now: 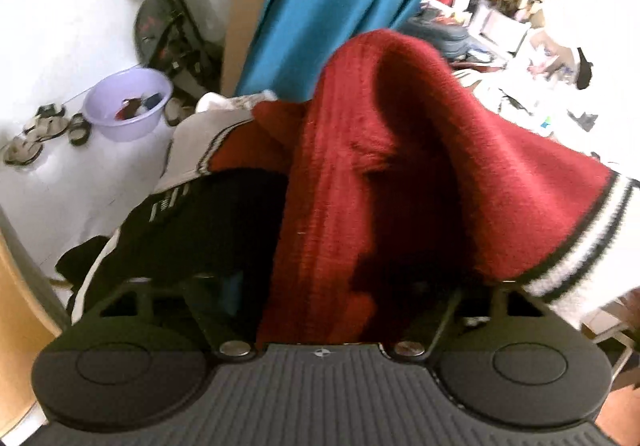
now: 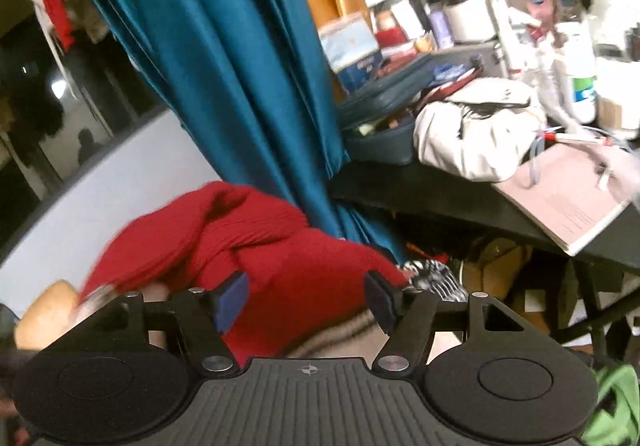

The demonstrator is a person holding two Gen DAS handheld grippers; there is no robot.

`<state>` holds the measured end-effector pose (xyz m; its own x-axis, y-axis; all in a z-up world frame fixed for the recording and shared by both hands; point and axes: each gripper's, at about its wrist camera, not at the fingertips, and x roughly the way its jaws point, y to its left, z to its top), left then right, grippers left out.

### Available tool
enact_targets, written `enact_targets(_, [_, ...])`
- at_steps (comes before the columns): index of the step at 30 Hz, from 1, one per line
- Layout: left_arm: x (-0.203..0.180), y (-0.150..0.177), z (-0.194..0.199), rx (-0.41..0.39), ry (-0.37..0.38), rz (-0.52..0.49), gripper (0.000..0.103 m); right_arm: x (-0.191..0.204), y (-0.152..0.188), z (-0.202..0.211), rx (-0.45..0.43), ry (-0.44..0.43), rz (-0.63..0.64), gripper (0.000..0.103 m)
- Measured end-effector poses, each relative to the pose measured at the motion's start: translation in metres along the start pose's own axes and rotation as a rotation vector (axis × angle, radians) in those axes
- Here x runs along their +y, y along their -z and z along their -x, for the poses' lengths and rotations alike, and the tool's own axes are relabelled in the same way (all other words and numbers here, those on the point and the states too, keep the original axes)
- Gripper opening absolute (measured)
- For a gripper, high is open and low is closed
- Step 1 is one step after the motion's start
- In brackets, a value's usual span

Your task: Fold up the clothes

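A red knit sweater [image 1: 400, 166] with a white and black striped hem [image 1: 592, 242] drapes over my left gripper [image 1: 320, 286] and hides its fingers, so I cannot see how the jaws stand. Below it lies a pile with a dark garment [image 1: 208, 230] and a white one [image 1: 192, 142]. In the right wrist view the same red sweater [image 2: 248, 238] bunches in front of my right gripper [image 2: 306, 296]. Its blue-padded fingers [image 2: 230, 300] stand wide apart with red cloth between them.
A teal curtain [image 2: 224, 58] hangs ahead. A dark table [image 2: 440, 194] at right carries a white bag [image 2: 472, 130], a notebook [image 2: 568, 194] and clutter. On the floor stand a lilac basin [image 1: 128, 102], sandals [image 1: 40, 134] and an exercise bike [image 1: 172, 18].
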<state>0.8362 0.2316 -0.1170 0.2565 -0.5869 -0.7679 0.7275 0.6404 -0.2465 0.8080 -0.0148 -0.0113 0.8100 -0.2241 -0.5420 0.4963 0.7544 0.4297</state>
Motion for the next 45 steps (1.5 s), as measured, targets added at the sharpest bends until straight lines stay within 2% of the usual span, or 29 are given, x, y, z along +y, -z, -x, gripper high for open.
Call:
enact_targets(1, [-0.004, 0.0, 0.003, -0.01, -0.001, -0.02, 0.048, 0.003, -0.009, -0.021, 0.013, 0.013, 0.006, 0.062])
enact_targets(2, [-0.009, 0.0, 0.006, -0.02, -0.019, -0.047, 0.043, 0.006, -0.018, -0.04, 0.026, 0.033, 0.002, 0.063])
enact_targets(4, [-0.015, -0.001, 0.012, -0.04, -0.048, -0.084, 0.022, 0.011, -0.031, -0.075, 0.077, 0.072, 0.008, 0.063])
enact_targets(5, [-0.016, -0.002, 0.015, -0.05, -0.059, -0.093, 0.019, 0.013, -0.034, -0.088, 0.103, 0.093, 0.009, 0.062])
enact_targets(7, [-0.014, -0.004, 0.021, -0.061, -0.051, -0.077, 0.016, 0.014, -0.035, -0.109, 0.166, 0.103, -0.012, 0.025])
enact_targets(8, [-0.011, -0.003, 0.025, -0.067, -0.047, -0.071, 0.016, 0.013, -0.035, -0.116, 0.205, 0.088, -0.036, 0.015])
enact_targets(9, [-0.009, -0.003, 0.029, -0.073, -0.042, -0.065, 0.015, 0.013, -0.033, -0.112, 0.196, 0.081, -0.04, 0.013])
enact_targets(11, [-0.006, -0.001, 0.038, -0.086, -0.033, -0.063, 0.015, 0.016, -0.029, -0.098, 0.162, 0.06, -0.026, 0.012])
enact_targets(16, [-0.006, 0.006, 0.061, -0.093, -0.012, -0.1, 0.014, 0.019, -0.009, -0.011, 0.064, -0.131, -0.036, 0.01])
enact_targets(20, [-0.003, 0.023, 0.076, -0.063, 0.005, -0.156, 0.015, 0.028, 0.027, 0.06, 0.082, -0.199, 0.029, 0.008])
enact_targets(22, [0.001, 0.033, 0.074, -0.028, 0.012, -0.16, 0.015, 0.028, 0.052, 0.083, 0.126, -0.204, 0.031, 0.008])
enact_targets(24, [0.004, 0.04, 0.066, 0.01, 0.022, -0.149, 0.016, 0.022, 0.073, 0.092, 0.176, -0.21, -0.022, 0.004])
enact_targets(26, [0.006, 0.042, 0.057, 0.042, 0.033, -0.13, 0.024, 0.015, 0.089, 0.086, 0.233, -0.192, -0.06, 0.0])
enact_targets(27, [0.003, 0.039, 0.058, 0.029, 0.035, -0.136, 0.037, 0.012, 0.096, 0.08, 0.271, -0.17, -0.07, 0.0])
enact_targets(28, [0.001, 0.036, 0.058, 0.016, 0.037, -0.142, 0.054, 0.012, 0.102, 0.075, 0.301, -0.142, -0.064, 0.0])
enact_targets(29, [-0.002, 0.033, 0.059, 0.003, 0.039, -0.149, 0.062, 0.011, 0.109, 0.069, 0.329, -0.113, -0.056, 0.0])
enact_targets(30, [-0.005, 0.03, 0.06, -0.01, 0.041, -0.155, 0.072, 0.011, 0.107, 0.07, 0.32, -0.116, -0.054, 0.0])
enact_targets(32, [-0.01, 0.02, 0.062, -0.045, 0.042, -0.174, 0.075, 0.012, 0.103, 0.074, 0.294, -0.131, -0.053, 0.001])
enact_targets(34, [-0.017, 0.007, 0.065, -0.088, 0.04, -0.198, 0.086, 0.012, 0.091, 0.082, 0.246, -0.143, -0.051, 0.007])
enact_targets(35, [-0.02, 0.0, 0.067, -0.11, 0.039, -0.21, 0.088, 0.011, 0.086, 0.085, 0.221, -0.136, -0.051, 0.015])
enact_targets(37, [-0.027, -0.016, 0.066, -0.144, 0.05, -0.223, 0.092, 0.008, 0.074, 0.09, 0.174, -0.119, -0.049, 0.024])
enact_targets(40, [-0.039, -0.05, 0.047, -0.158, 0.131, -0.212, 0.096, 0.004, 0.061, 0.092, 0.126, -0.093, -0.044, 0.031])
enact_targets(42, [-0.054, -0.072, 0.023, -0.123, 0.177, -0.222, 0.096, 0.003, 0.055, 0.089, 0.101, -0.068, -0.045, 0.034])
enact_targets(45, [-0.071, -0.101, -0.016, -0.104, 0.066, -0.268, 0.099, -0.001, 0.047, 0.083, 0.064, -0.057, -0.065, 0.036])
